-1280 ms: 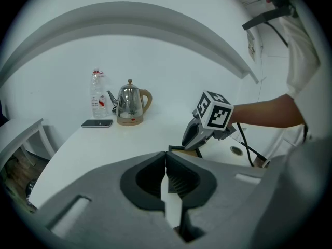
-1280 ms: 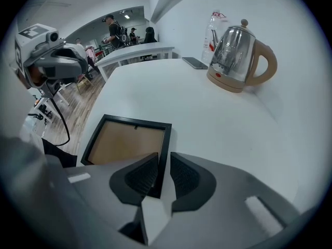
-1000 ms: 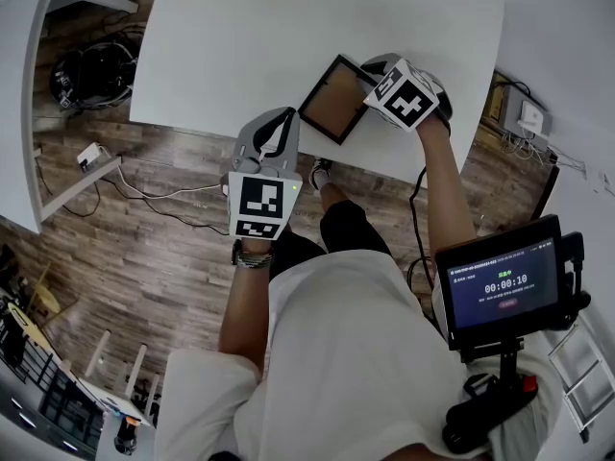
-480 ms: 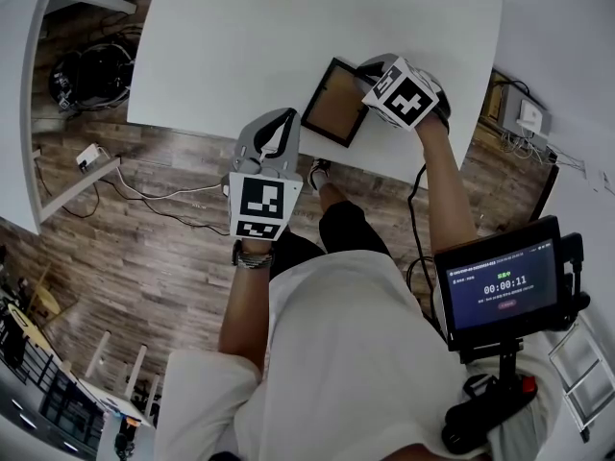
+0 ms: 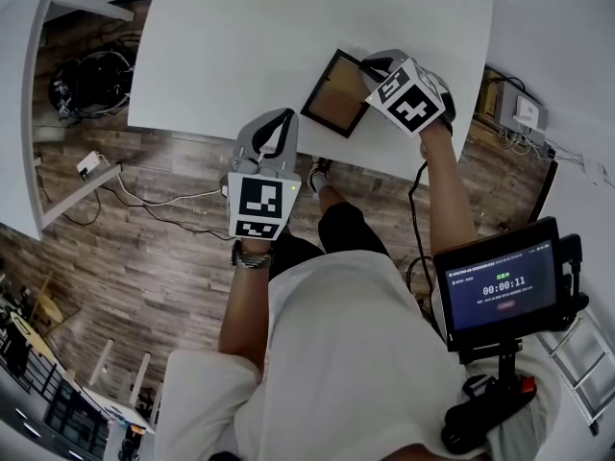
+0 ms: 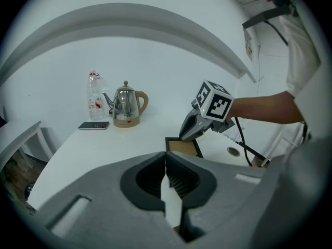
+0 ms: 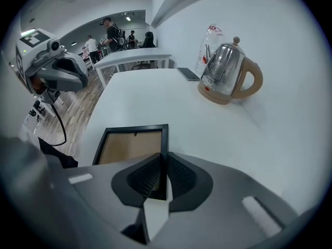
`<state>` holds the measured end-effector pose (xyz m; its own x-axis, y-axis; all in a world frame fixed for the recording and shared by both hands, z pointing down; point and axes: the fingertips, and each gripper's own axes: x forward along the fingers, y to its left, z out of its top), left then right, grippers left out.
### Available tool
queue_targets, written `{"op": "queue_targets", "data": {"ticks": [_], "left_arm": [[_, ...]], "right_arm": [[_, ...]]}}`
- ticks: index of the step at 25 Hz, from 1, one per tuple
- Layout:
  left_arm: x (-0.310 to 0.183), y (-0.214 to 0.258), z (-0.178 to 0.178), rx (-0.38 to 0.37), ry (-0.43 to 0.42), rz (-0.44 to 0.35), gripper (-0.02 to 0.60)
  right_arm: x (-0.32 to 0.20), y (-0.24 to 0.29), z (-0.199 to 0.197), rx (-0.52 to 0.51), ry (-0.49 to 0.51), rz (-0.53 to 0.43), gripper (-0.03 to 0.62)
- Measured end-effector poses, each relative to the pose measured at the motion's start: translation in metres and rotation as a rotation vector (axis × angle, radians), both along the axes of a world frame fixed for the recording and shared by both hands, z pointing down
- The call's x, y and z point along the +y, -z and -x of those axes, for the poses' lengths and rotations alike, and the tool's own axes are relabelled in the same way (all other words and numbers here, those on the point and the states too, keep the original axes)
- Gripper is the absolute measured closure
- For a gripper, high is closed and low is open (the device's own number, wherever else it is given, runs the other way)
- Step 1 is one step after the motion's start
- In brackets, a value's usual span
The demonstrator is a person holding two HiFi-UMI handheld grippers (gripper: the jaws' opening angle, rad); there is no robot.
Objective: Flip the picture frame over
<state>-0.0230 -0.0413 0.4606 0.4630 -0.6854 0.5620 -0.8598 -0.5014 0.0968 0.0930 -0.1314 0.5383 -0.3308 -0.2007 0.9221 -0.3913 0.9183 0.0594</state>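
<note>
The picture frame (image 5: 333, 92) has a black border and shows its brown backing; it is at the near right of the white table (image 5: 240, 36). My right gripper (image 5: 370, 73) is shut on the frame's right edge, holding that side slightly off the table. In the right gripper view the black border (image 7: 165, 139) runs straight between the closed jaws of my right gripper (image 7: 162, 179). My left gripper (image 5: 278, 121) hovers at the table's near edge, left of the frame, shut with nothing in it. The left gripper view shows the picture frame (image 6: 184, 147) and the right gripper (image 6: 190, 134) ahead.
A steel kettle (image 7: 228, 74), a water bottle (image 7: 208, 41) and a phone (image 7: 188, 74) stand at the table's far end by the wall. A cable grommet (image 6: 233, 151) sits right of the frame. A monitor (image 5: 498, 284) is at my right hip. Wooden floor lies below.
My right gripper has risen slightly, taking the frame's gripped edge with it, and the frame has shifted a little away from the table's near edge. My left gripper has stayed still.
</note>
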Motion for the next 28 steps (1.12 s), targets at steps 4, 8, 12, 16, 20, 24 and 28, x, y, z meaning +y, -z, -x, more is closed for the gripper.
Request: {"op": "queue_targets", "data": {"ticks": [4, 8, 12, 16, 20, 24, 28], "left_arm": [[0.004, 0.011, 0.001, 0.002, -0.009, -0.013, 0.577], [0.015, 0.030, 0.002, 0.008, -0.015, -0.035, 0.575], [0.011, 0.022, -0.001, 0.014, -0.026, -0.030, 0.577], [0.009, -0.007, -0.016, 0.031, -0.055, 0.008, 0.575], [-0.001, -0.022, -0.032, 0.086, -0.076, 0.020, 0.575], [-0.028, -0.020, -0.044, 0.130, -0.140, 0.004, 0.520], [-0.048, -0.011, -0.058, 0.274, -0.270, 0.022, 0.471]], "right_arm": [[-0.002, 0.023, -0.002, 0.008, -0.016, -0.061, 0.549], [0.001, 0.052, -0.007, 0.031, -0.035, -0.128, 0.549], [-0.006, 0.060, -0.010, 0.039, -0.042, -0.172, 0.549], [-0.007, 0.063, -0.012, 0.043, -0.046, -0.184, 0.548], [-0.006, 0.064, -0.012, 0.039, -0.045, -0.197, 0.548], [-0.005, 0.068, -0.012, 0.039, -0.035, -0.216, 0.548], [-0.003, 0.072, -0.010, 0.036, -0.015, -0.241, 0.548]]}}
